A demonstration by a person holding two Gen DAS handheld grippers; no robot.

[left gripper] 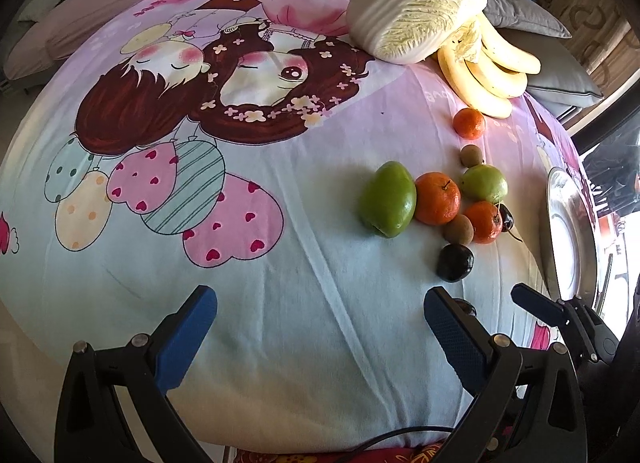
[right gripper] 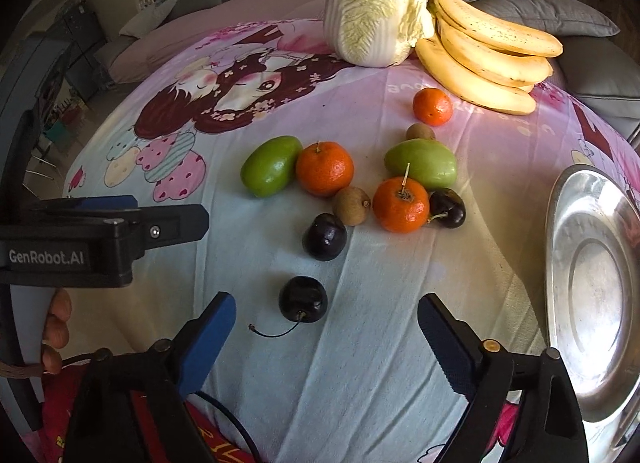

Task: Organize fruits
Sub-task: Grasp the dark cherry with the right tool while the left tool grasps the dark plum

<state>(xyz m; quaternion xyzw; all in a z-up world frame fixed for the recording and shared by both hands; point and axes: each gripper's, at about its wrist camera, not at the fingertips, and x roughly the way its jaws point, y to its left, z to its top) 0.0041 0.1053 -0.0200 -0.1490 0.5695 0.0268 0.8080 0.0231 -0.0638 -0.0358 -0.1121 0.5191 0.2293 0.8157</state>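
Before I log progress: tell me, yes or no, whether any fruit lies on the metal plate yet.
No. The metal plate shows only bare shiny steel in the right wrist view, while the cherries, tangerines and green fruits all lie on the printed sheet.

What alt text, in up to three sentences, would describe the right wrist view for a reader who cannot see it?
The open right gripper hovers just short of a dark cherry on a cartoon-print cloth. Beyond lie three tangerines, two green fruits, two more cherries, bananas and a napa cabbage. An empty metal plate sits right; the left gripper enters from the left.
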